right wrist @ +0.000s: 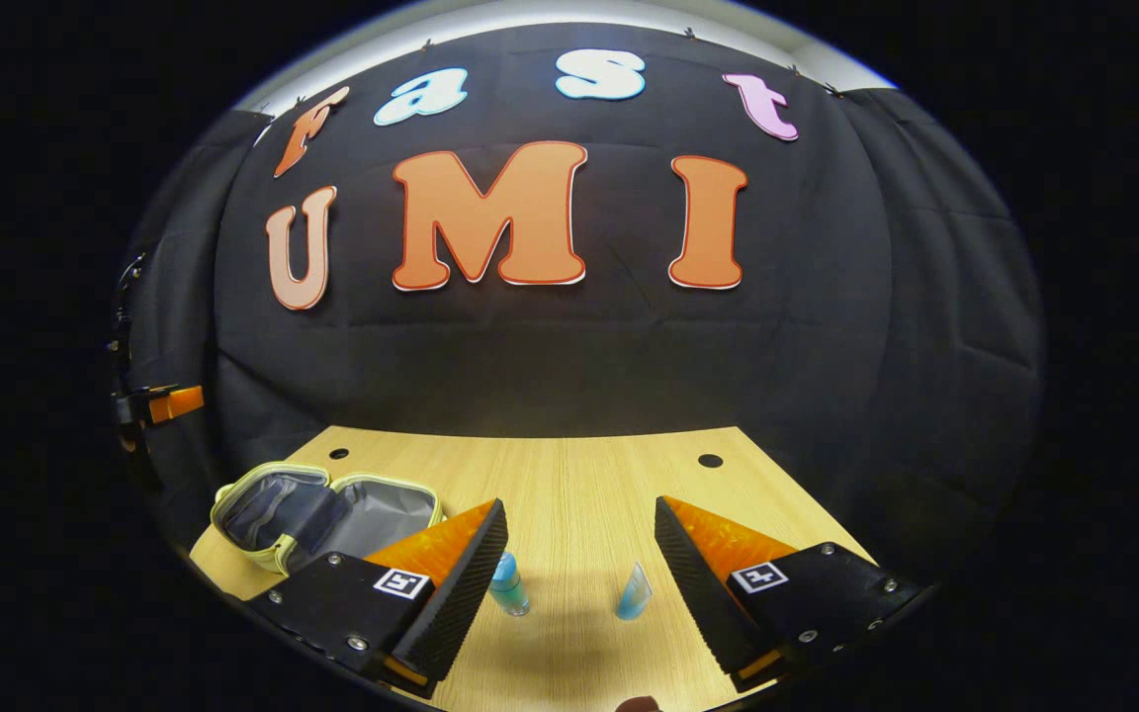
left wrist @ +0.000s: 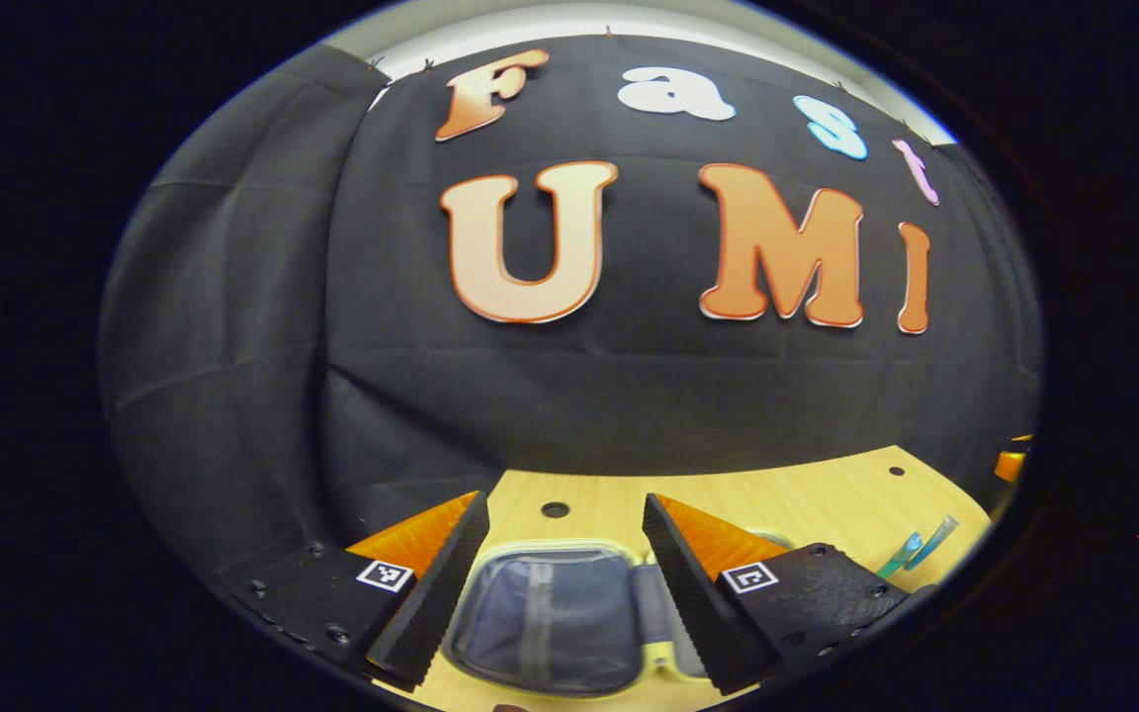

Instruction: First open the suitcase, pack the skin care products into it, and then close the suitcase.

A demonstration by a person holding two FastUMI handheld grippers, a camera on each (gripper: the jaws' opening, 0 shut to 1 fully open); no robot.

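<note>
A small pale-yellow suitcase (right wrist: 327,514) lies open flat on the wooden table (right wrist: 579,485), its two grey-lined halves side by side at the left. In the left gripper view one grey-lined half of the suitcase (left wrist: 550,613) sits right below and between the fingers of my left gripper (left wrist: 566,549), which is open and holds nothing. My right gripper (right wrist: 579,554) is open above the table. Between its fingers stand a small blue bottle (right wrist: 508,583) and a light-blue tube (right wrist: 634,593), both upright and untouched. The blue tube (left wrist: 916,549) also appears at the right edge of the left gripper view.
The table (left wrist: 807,494) has round holes (right wrist: 710,461) near its back edge. The black cloth wall rises close behind it. An orange clamp-like part (right wrist: 159,403) sticks out at the far left by the wall.
</note>
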